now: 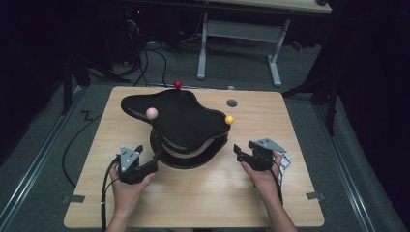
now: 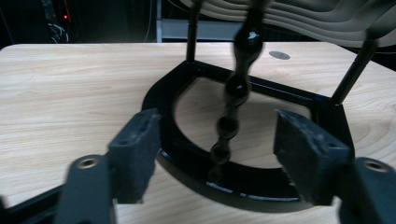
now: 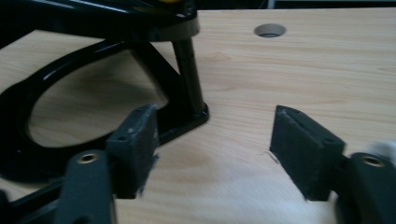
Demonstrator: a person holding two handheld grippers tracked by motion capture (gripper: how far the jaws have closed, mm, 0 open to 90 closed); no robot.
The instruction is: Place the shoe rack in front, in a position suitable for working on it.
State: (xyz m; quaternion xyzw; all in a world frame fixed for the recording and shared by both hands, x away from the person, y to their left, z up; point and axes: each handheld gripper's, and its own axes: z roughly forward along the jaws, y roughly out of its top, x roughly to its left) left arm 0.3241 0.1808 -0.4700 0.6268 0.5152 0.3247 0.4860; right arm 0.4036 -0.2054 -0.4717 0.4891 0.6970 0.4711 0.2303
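Black stand (image 1: pixel 179 126) sits mid-table (image 1: pixel 203 198), wavy top on posts over ring base. Left gripper (image 1: pixel 147 155) fingers wide, beaded black chain (image 2: pixel 233 100) hanging between them, untouched. Right gripper (image 1: pixel 245 151) fingers wide, empty, just beside corner post (image 3: pixel 189 74). Judgement: center chain between pads, close slowly, avoid base rim (image 2: pixel 243 191).

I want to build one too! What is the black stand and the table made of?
The black stand looks like glossy painted metal at its base ring, by the sharp highlights; its wavy top shows layered pale edges, maybe wood. The table looks like light wood laminate, with printed-looking grain.
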